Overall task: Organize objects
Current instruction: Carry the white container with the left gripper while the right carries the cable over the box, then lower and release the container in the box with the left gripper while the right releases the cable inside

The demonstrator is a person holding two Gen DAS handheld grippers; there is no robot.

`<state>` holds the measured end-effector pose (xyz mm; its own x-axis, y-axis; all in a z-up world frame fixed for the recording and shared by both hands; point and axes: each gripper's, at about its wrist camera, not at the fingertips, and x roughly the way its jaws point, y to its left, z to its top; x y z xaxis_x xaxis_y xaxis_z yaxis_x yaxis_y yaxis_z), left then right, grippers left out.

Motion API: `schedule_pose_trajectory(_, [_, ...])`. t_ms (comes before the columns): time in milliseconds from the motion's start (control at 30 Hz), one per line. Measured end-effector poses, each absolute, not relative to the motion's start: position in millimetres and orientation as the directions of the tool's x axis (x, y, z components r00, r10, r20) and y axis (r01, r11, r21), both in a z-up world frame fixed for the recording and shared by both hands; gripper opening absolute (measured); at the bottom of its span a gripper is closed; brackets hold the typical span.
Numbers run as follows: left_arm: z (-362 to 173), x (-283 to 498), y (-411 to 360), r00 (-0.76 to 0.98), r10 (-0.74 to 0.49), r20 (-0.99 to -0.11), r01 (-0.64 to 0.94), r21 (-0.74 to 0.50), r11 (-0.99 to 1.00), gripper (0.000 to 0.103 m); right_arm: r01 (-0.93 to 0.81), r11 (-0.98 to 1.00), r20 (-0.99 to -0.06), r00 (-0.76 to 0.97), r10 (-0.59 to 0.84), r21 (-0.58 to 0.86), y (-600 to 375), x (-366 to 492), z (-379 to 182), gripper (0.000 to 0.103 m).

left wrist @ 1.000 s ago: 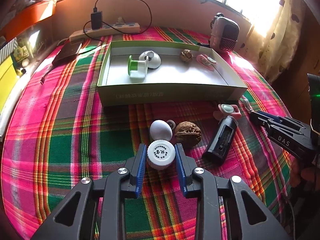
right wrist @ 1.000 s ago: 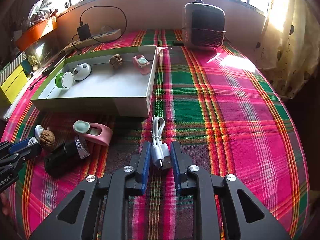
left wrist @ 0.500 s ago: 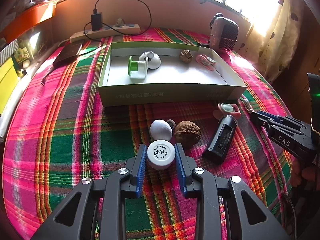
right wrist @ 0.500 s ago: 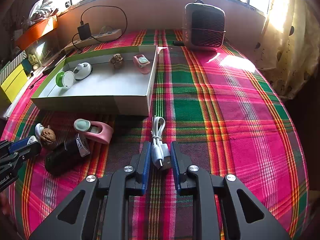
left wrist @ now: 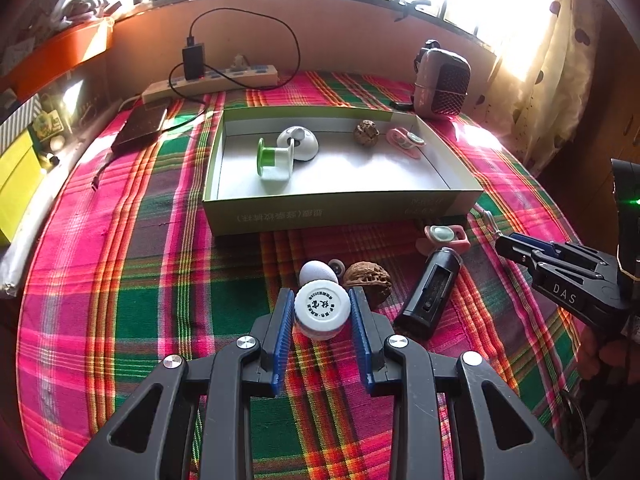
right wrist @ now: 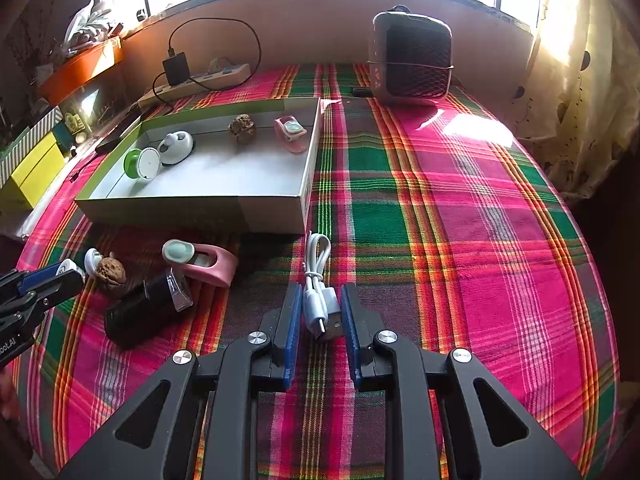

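My left gripper [left wrist: 322, 312] is shut on a small white round jar [left wrist: 322, 307] with black print on its lid, just above the plaid cloth. My right gripper [right wrist: 319, 312] is shut on the plug end of a coiled white USB cable [right wrist: 318, 276] lying on the cloth. Ahead stands the open box [left wrist: 340, 210] holding a green spool [left wrist: 274, 158], a white mouse-like piece [left wrist: 300, 144], a walnut [left wrist: 366, 133] and a pink clip [left wrist: 406, 142]. On the cloth lie a white egg shape [left wrist: 316, 272], a walnut [left wrist: 368, 280], a black cylinder [left wrist: 430, 296] and a pink clip [left wrist: 442, 236].
A small heater [right wrist: 412, 64] stands at the back right. A power strip [left wrist: 212, 82] with a black charger and a dark flat device [left wrist: 142, 128] lie at the back left. Yellow boxes [left wrist: 16, 184] sit past the left table edge. A curtain [right wrist: 580, 80] hangs on the right.
The left gripper with the jar has lifted slightly from the cloth. The right gripper has stayed in place on the cable.
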<state>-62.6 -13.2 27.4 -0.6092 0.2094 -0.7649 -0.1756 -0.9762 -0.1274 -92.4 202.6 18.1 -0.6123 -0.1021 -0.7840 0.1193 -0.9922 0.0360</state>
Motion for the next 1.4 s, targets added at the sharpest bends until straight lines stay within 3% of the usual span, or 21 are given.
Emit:
schedule_pose_trajectory(733, [52.9,-87.4,-16.8,-0.66,0.206,-0.722,-0.169,-0.124,-0.978,0.026,0.196,-0.979,-0.723,-0.668,-0.176,0.057,181.8,-102.5,58.8,0.021])
schedule_pose_trajectory(1400, [49.0,-138.8,-29.9,-0.668,0.165,-0.726,-0.108,-0.125,-0.986,0.026,0.313,-0.945,-0.732,-0.622,-0.28,0.096,128.1,-185.7,62.7,0.021])
